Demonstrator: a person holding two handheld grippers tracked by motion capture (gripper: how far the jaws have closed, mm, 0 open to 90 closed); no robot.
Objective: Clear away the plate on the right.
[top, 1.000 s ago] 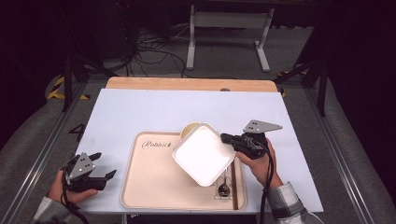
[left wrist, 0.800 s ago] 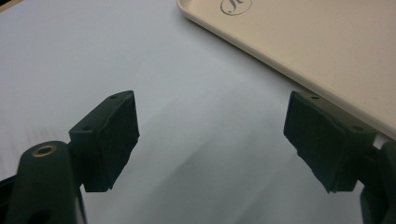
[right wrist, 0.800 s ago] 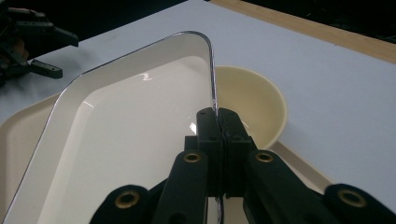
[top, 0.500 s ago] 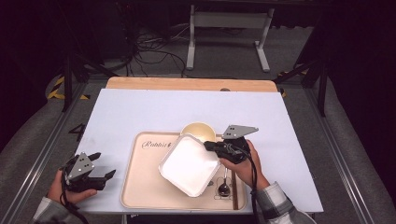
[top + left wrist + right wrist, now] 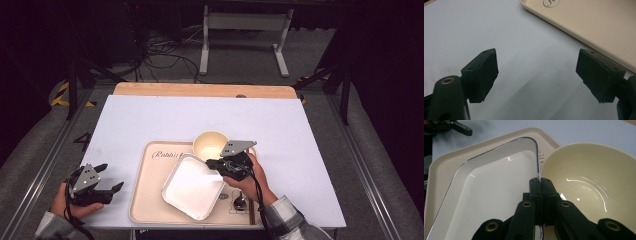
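At the left edge of the white worktop (image 5: 150, 120), our left hand-held gripper (image 5: 107, 190) rests with jaws spread wide and nothing between them, just beside the beige plastic tray (image 5: 150, 210). On that tray lies the white rectangular dish (image 5: 192, 187) — our right hand-held gripper (image 5: 214, 163) is clenched on its far-right rim, next to the cream round bowl (image 5: 210, 144).

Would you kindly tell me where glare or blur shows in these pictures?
Right gripper view: bright glare streaks curve inside the cream bowl and glint on the white plate. Left gripper view: the tray looks soft. High view: the background is dark.
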